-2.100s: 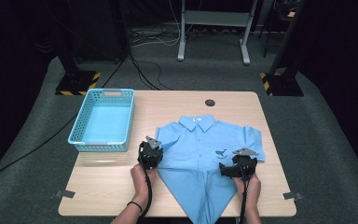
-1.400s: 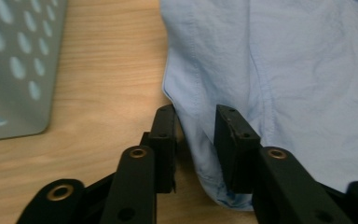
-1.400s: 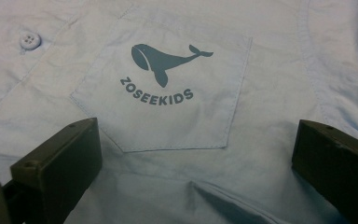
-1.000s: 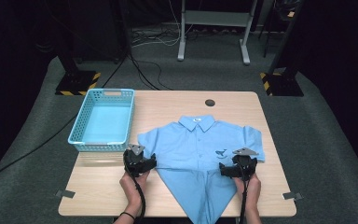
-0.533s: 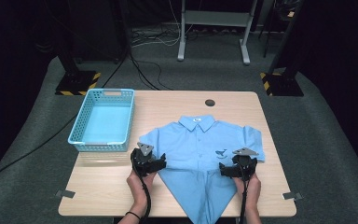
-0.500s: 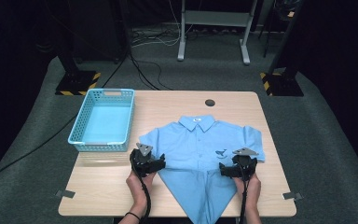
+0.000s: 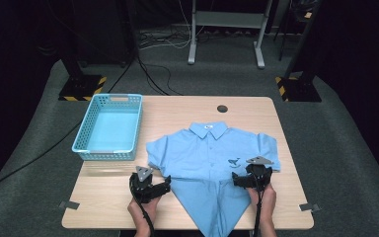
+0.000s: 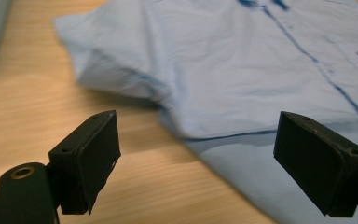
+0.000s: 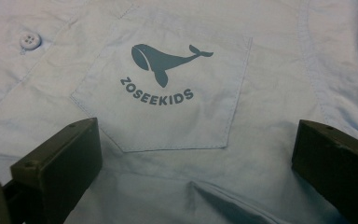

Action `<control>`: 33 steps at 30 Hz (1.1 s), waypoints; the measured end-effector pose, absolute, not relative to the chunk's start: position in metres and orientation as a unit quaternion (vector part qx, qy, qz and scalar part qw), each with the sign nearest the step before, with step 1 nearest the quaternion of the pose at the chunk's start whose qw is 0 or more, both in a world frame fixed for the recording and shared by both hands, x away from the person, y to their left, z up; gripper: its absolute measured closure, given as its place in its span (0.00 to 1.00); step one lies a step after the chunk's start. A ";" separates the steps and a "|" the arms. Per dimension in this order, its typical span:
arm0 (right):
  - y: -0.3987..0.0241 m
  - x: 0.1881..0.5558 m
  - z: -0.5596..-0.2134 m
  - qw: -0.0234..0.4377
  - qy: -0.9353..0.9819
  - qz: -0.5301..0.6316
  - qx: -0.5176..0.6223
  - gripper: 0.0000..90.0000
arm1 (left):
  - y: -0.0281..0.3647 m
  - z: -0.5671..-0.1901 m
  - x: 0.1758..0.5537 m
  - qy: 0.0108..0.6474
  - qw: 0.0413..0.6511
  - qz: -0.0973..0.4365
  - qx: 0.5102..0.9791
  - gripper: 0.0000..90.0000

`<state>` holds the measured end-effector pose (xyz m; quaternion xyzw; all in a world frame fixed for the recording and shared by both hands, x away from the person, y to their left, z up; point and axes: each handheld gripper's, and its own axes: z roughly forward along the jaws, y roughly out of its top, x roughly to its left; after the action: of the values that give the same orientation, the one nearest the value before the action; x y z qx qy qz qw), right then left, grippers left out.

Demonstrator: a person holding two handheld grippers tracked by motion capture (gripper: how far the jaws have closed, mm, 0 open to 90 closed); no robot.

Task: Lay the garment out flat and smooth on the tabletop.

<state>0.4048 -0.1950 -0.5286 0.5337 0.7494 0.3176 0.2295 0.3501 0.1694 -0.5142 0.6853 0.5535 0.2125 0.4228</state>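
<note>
A light blue short-sleeved shirt lies face up on the wooden table, collar at the far side, its lower part folded to a point at the front edge. My left gripper is open at the shirt's near-left folded edge. In the left gripper view the open gripper has that cloth edge between its wide-apart jaws, over the shirt. My right gripper is open over the chest pocket. In the right gripper view the gripper frames the pocket's whale logo.
A light blue plastic basket stands empty at the table's far left. A dark round hole sits near the far edge. Bare wood lies left of and in front of the left gripper. Stands and cables are on the floor beyond.
My left gripper has drawn back from the shirt's left sleeve toward the front edge, swinging left and then right again. The right gripper and the shirt have stayed put.
</note>
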 end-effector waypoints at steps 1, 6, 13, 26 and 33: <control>-0.195 0.405 -0.529 0.229 0.750 0.318 0.534 0.01 | 0.164 -0.512 0.352 0.543 0.425 0.209 0.693 0.15; -0.195 0.405 -0.529 0.230 0.749 0.317 0.534 0.01 | 0.141 -0.503 0.375 0.501 0.407 0.190 0.740 0.15; -0.195 0.404 -0.529 0.230 0.749 0.317 0.534 0.01 | 0.134 -0.509 0.436 0.509 0.359 0.160 0.766 0.13; -0.197 0.405 -0.529 0.233 0.742 0.316 0.543 0.01 | 0.172 -0.521 0.445 0.566 0.328 0.192 0.731 0.15; -0.203 0.404 -0.529 0.249 0.713 0.304 0.581 0.01 | 0.175 -0.522 0.439 0.568 0.320 0.208 0.730 0.13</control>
<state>0.4041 -0.2033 -0.5287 0.5809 0.7127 0.3041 0.2492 0.4392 0.1754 -0.5224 0.7298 0.5676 0.2075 0.3198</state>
